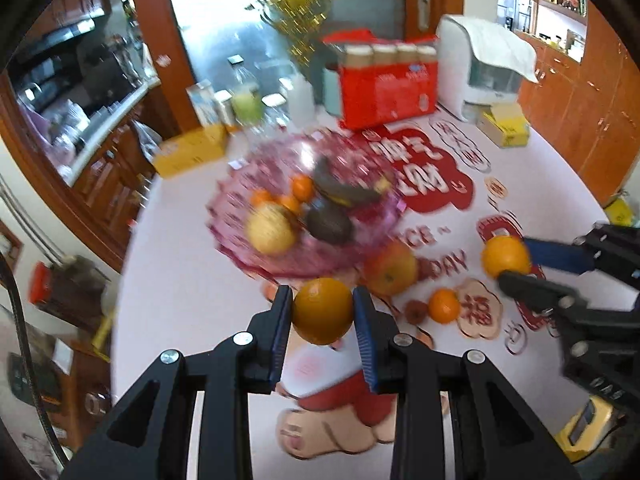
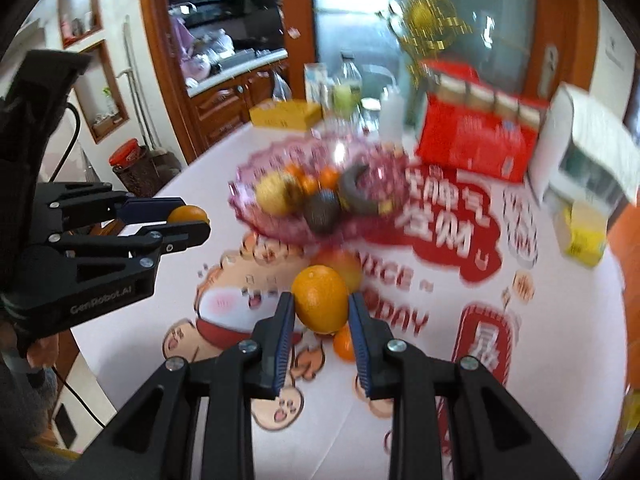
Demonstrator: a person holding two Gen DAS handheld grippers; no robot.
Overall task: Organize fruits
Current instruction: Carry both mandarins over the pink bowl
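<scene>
Midway through, by the look of it. Left hand-held gripper (image 1: 322,312) clenched on an orange (image 1: 322,310), pads pressed to both sides, fruit lifted clear of the surface (image 1: 188,304). Right hand-held gripper (image 2: 320,312) likewise clamped on a second orange (image 2: 320,304), also off the surface.

Ahead of both hand-held grippers, beyond the fingertips: a pink glass fruit bowl (image 1: 240,248), already loaded with a yellow round fruit (image 1: 269,234), a few small tangerines (image 1: 302,188), a dark avocado-like fruit (image 1: 330,225) and a blackened banana (image 1: 344,190). So part of the sorting done.

Still loose on the surface, between the fingertips and the bowl: an apple (image 1: 390,268), just ahead and right of the left hand-held gripper; a small tangerine (image 1: 443,305) further right; beside it a small brownish fruit (image 1: 415,312), too blurred to name.

Left to do, likely: carry both oranges forward and over the bowl rim, let go there, then return for the apple and the small pieces. Bowl fairly full in the middle, so some risk of an orange rolling out.
</scene>
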